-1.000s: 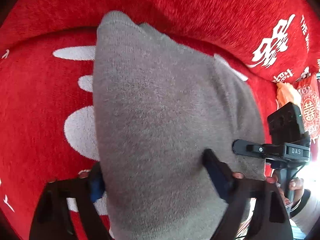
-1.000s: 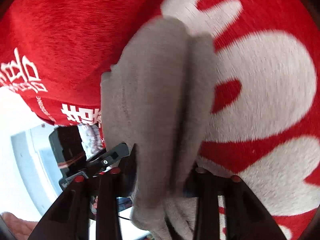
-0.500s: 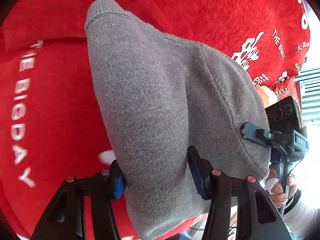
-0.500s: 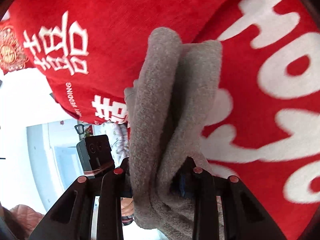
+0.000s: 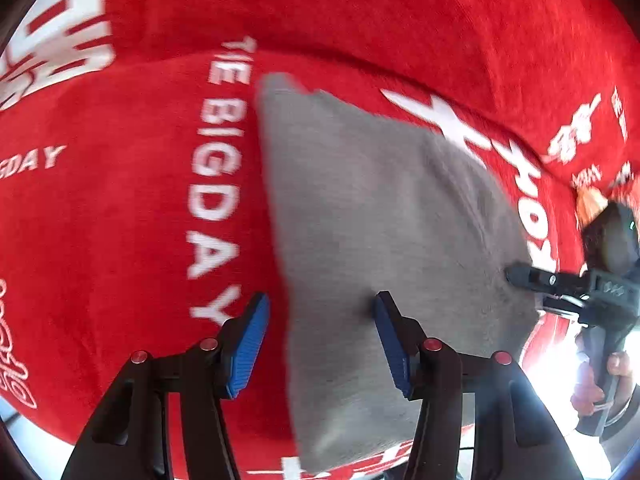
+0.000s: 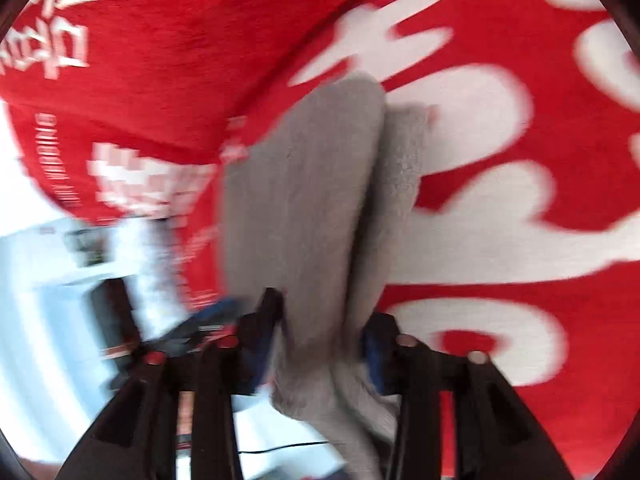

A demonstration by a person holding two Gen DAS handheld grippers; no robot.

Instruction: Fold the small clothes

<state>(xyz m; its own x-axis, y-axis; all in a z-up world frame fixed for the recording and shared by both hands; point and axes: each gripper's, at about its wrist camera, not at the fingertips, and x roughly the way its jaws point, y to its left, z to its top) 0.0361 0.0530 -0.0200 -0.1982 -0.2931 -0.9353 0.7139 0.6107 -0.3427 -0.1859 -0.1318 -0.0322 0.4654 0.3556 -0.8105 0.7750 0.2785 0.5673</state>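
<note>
A small grey knit garment (image 5: 380, 240) is folded and lies over the red cover. My left gripper (image 5: 322, 344) is open; its blue pads stand apart, the left pad clear of the cloth, the right pad against it. In the right wrist view my right gripper (image 6: 324, 340) is shut on the bunched near edge of the grey garment (image 6: 316, 208), which runs away from it in two thick layers. The right gripper also shows in the left wrist view (image 5: 576, 284) at the garment's right edge.
A red plush cover (image 5: 120, 220) with white lettering covers the surface and rises behind as a backrest (image 5: 360, 12). In the right wrist view the cover's edge (image 6: 132, 184) falls off at left to a bright floor. A hand (image 5: 600, 384) holds the right gripper's handle.
My left gripper has opened and let go of the garment. The garment has come down from hanging in the air onto the red cover. My right gripper keeps its hold.
</note>
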